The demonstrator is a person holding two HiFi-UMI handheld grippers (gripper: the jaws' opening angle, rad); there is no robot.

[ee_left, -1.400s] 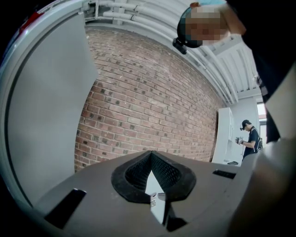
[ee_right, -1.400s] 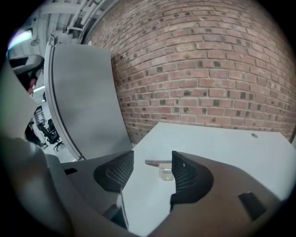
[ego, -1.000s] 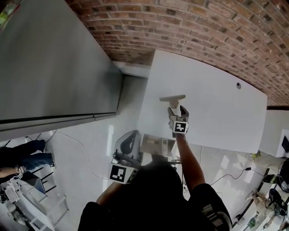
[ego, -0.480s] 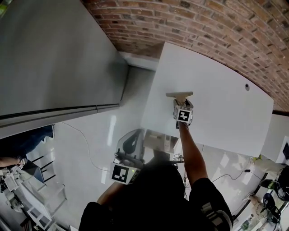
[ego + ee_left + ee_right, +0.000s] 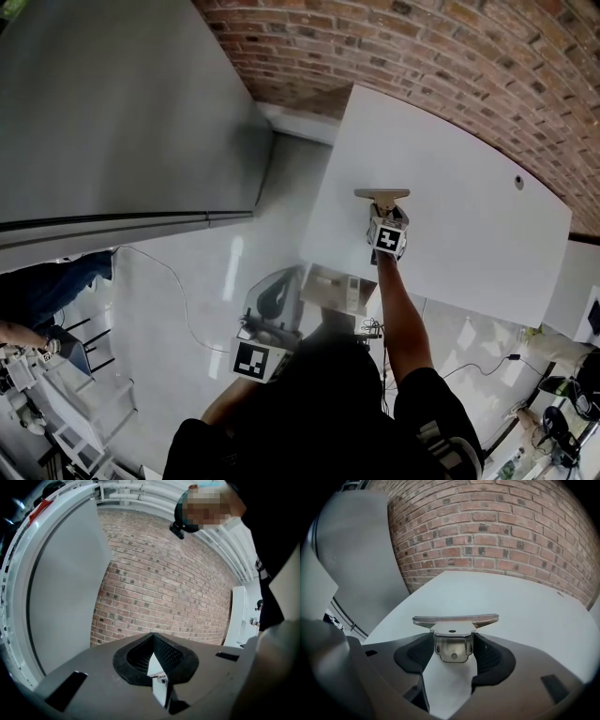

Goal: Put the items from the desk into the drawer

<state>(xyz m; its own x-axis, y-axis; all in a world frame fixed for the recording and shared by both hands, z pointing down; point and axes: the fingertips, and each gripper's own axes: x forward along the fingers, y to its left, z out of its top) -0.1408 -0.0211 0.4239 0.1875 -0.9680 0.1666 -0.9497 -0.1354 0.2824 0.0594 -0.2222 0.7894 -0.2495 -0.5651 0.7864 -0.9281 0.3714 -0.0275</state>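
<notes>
Right claw (image 5: pixel 382 212) has hardly moved and still squeezes the metal piece (image 5: pixel 382 194) over the white desk (image 5: pixel 469 216) | left claw (image 5: pixel 153 660) pinched together, empty, down low | drawer (image 5: pixel 333 289) looks open by the desk edge | piece not in it yet

Can't see the foot of the metal bracket (image 5: pixel 454 619), buried between the jaws of the right gripper (image 5: pixel 453 645). Can't make out much of the drawer (image 5: pixel 328 286) beside the left gripper (image 5: pixel 270 286) either, half covered by the person's head (image 5: pixel 319 375).
</notes>
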